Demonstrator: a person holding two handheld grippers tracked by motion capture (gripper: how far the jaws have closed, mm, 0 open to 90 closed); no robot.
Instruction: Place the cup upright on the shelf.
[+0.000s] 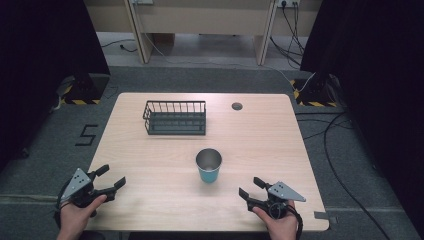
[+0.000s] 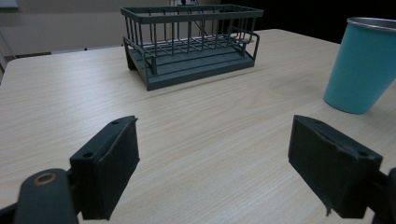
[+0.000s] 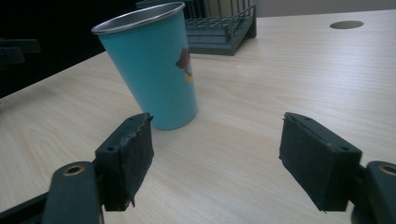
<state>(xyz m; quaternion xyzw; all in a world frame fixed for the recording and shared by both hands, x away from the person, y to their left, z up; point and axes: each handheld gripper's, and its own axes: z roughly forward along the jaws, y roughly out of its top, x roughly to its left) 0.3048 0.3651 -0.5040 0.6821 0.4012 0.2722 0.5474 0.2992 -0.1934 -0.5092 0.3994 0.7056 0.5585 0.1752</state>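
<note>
A teal cup (image 1: pixel 208 166) with a metal rim stands upright near the middle of the wooden table (image 1: pixel 150 165). It shows at the right edge of the left gripper view as the cup (image 2: pixel 365 65), and close ahead to the left in the right gripper view as the cup (image 3: pixel 152 65), with a small picture on its side. A dark wire rack (image 1: pixel 175 117) sits behind it, also seen as the rack (image 2: pixel 189 42). My left gripper (image 1: pixel 111 177) rests open at the front left corner. My right gripper (image 1: pixel 252 188) is open at the front right, a short way from the cup. Both hold nothing.
A round cable hole (image 1: pixel 237 106) lies in the table's back right area. Dark curtains flank the table on both sides. Cables (image 1: pixel 335 150) run across the grey floor to the right. Bare tabletop lies between both grippers and the cup.
</note>
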